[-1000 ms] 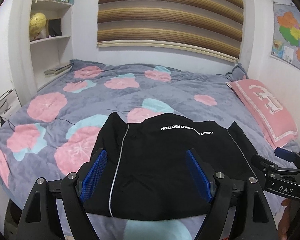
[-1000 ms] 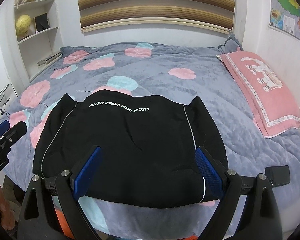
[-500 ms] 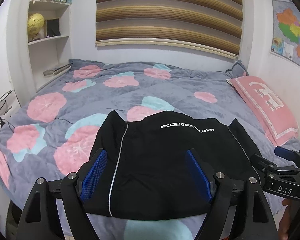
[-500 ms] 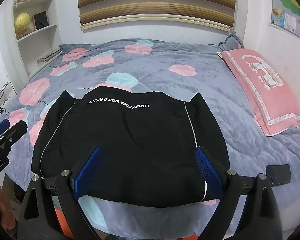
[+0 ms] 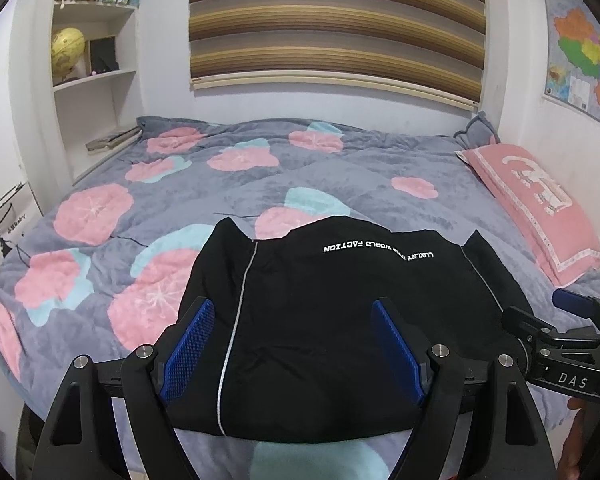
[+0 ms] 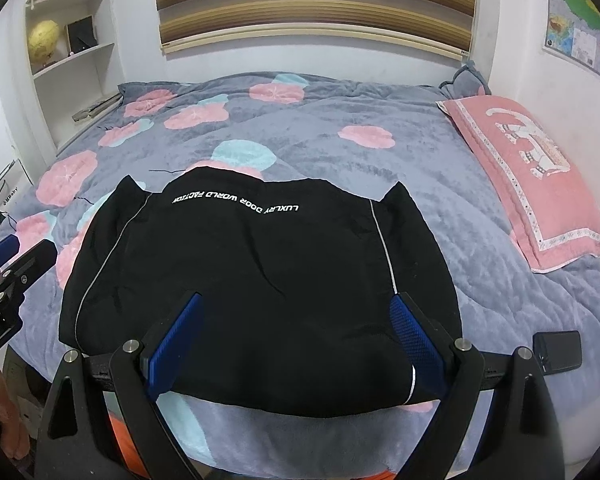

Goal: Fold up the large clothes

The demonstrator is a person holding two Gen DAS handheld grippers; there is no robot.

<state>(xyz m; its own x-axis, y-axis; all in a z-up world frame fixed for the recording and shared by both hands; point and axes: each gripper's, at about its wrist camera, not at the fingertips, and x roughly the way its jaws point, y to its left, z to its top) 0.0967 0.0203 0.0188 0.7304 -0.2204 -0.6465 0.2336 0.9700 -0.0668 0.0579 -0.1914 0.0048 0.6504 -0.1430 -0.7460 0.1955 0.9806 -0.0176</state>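
A black jacket [image 5: 320, 320] [image 6: 260, 280] with white lettering and thin white piping lies folded flat near the bed's front edge, its lettering toward the far side. Above its near-left part my left gripper [image 5: 294, 320] hovers, jaws wide open and nothing between the blue pads [image 5: 188, 352]. My right gripper [image 6: 296, 312] hangs open over the jacket's near-right part, its right pad [image 6: 416, 340] by the white piping. Each gripper shows at the other view's edge: the right one [image 5: 560, 332], the left one [image 6: 8, 264].
The bed's grey quilt [image 5: 180, 200] has pink and teal flowers. A pink pillow [image 6: 528, 176] lies along the right wall. A small black device [image 6: 556, 350] rests on the quilt at the jacket's right. White shelves [image 5: 92, 60] with a globe stand at left.
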